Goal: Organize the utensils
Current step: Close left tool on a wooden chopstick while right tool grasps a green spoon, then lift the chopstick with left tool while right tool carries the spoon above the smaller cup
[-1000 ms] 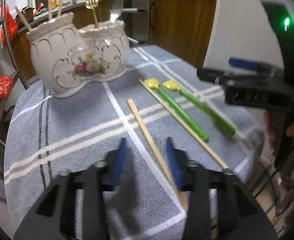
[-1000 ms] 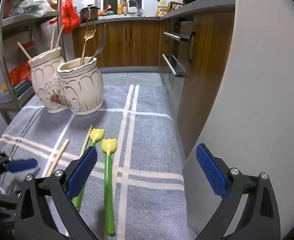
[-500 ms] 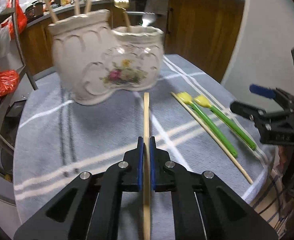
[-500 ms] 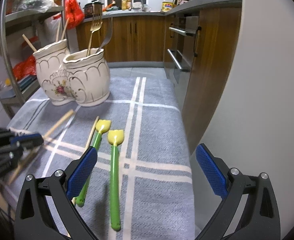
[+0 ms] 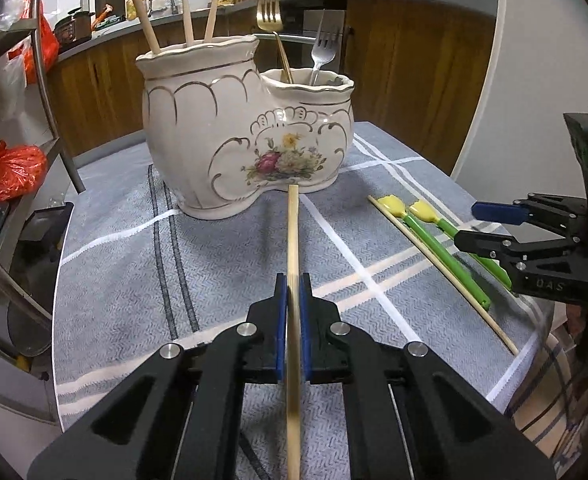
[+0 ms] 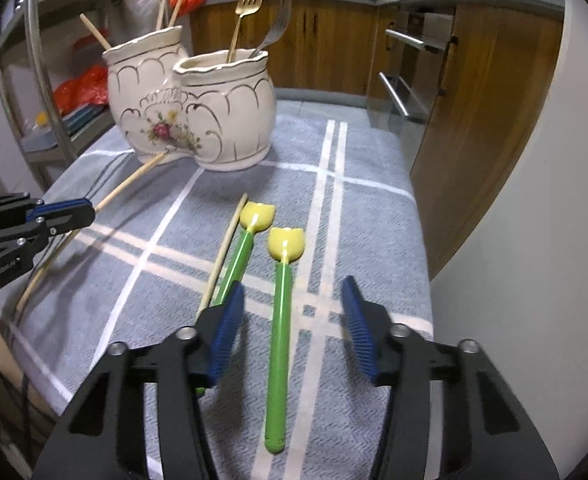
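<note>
My left gripper [image 5: 292, 286] is shut on a wooden chopstick [image 5: 292, 236] whose far tip points at the foot of the white floral ceramic holder [image 5: 245, 132]. The holder has two compartments: the taller one holds chopsticks [image 5: 143, 20], the lower one two forks [image 5: 271, 20]. My right gripper [image 6: 291, 312] is open and straddles the handle of one green spoon with a yellow bowl [image 6: 281, 292]. A second green spoon [image 6: 237, 256] and a loose chopstick [image 6: 223, 254] lie just left of it. The left gripper also shows in the right wrist view [image 6: 69, 212].
A grey cloth with white stripes [image 5: 113, 280] covers the small table. A metal shelf rack with red bags [image 5: 9, 168] stands to the left. Wooden kitchen cabinets [image 6: 326, 40] and an oven [image 6: 414, 76] stand behind and right. The table's right edge drops off beside a white wall [image 6: 534, 240].
My left gripper closed on the chopstick, lifted it and now aims it at the holder. My right gripper moved forward over the right green spoon and narrowed its opening.
</note>
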`<action>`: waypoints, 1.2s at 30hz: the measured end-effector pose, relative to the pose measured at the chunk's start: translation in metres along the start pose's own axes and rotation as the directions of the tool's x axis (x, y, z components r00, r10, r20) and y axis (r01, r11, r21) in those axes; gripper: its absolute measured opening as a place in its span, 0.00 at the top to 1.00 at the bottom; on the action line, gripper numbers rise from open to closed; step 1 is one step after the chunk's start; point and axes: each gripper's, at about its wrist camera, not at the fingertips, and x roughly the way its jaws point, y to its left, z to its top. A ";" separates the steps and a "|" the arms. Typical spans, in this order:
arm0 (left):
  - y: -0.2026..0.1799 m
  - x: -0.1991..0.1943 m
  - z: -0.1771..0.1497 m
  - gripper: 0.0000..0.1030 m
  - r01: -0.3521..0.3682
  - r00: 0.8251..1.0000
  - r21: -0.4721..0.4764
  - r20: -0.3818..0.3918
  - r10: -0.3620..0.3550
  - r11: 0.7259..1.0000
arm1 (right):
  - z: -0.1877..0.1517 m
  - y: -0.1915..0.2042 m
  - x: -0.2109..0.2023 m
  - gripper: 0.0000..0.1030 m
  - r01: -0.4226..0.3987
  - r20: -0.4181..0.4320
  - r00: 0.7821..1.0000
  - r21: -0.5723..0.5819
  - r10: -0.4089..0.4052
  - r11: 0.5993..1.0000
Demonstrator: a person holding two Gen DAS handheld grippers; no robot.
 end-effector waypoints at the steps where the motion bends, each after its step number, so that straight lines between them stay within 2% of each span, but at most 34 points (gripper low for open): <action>1: 0.000 0.000 0.000 0.95 0.003 1.000 0.003 -0.001 -0.003 1.000 | 0.000 0.001 0.002 0.63 -0.009 -0.011 1.000 -0.001 0.009 1.000; 3: -0.001 0.002 0.001 0.94 0.007 1.000 0.004 0.000 -0.007 1.000 | 0.000 0.002 0.007 0.69 -0.016 -0.038 0.999 -0.006 0.016 1.000; 10: 0.001 -0.001 0.001 0.95 0.019 1.000 0.010 0.008 -0.020 1.000 | 0.005 -0.001 0.012 0.90 -0.077 -0.046 0.996 0.016 0.078 0.997; 13: 0.002 -0.003 0.002 0.95 0.026 1.000 0.009 0.015 -0.026 1.000 | 0.005 -0.004 0.012 0.90 -0.092 -0.047 0.995 0.030 0.093 0.995; 16: 0.004 -0.005 0.002 0.95 0.031 0.999 0.012 0.021 -0.031 0.999 | 0.005 -0.004 0.009 0.91 -0.068 -0.034 0.997 0.026 0.069 0.997; 22: 0.006 -0.014 0.004 0.95 0.065 0.996 0.025 0.065 -0.066 0.998 | 0.012 -0.004 -0.013 0.90 -0.079 0.090 0.993 0.043 0.075 0.996; 27: 0.008 -0.031 0.004 0.95 0.130 0.975 0.039 0.179 -0.135 0.991 | 0.019 -0.002 -0.032 0.91 -0.084 0.219 0.973 0.051 0.071 0.995; 31: 0.008 -0.044 0.012 0.94 0.112 0.960 0.079 0.250 -0.128 0.991 | 0.032 -0.003 -0.042 0.91 -0.089 0.293 0.954 0.063 0.066 0.994; 34: 0.013 -0.056 0.022 0.95 0.115 0.940 0.096 0.312 -0.140 0.989 | 0.047 -0.002 -0.048 0.91 -0.102 0.338 0.938 0.064 0.074 0.993; 36: 0.018 -0.067 0.033 0.95 0.114 0.918 0.109 0.368 -0.146 0.987 | 0.060 0.000 -0.052 0.91 -0.109 0.371 0.925 0.056 0.081 0.992</action>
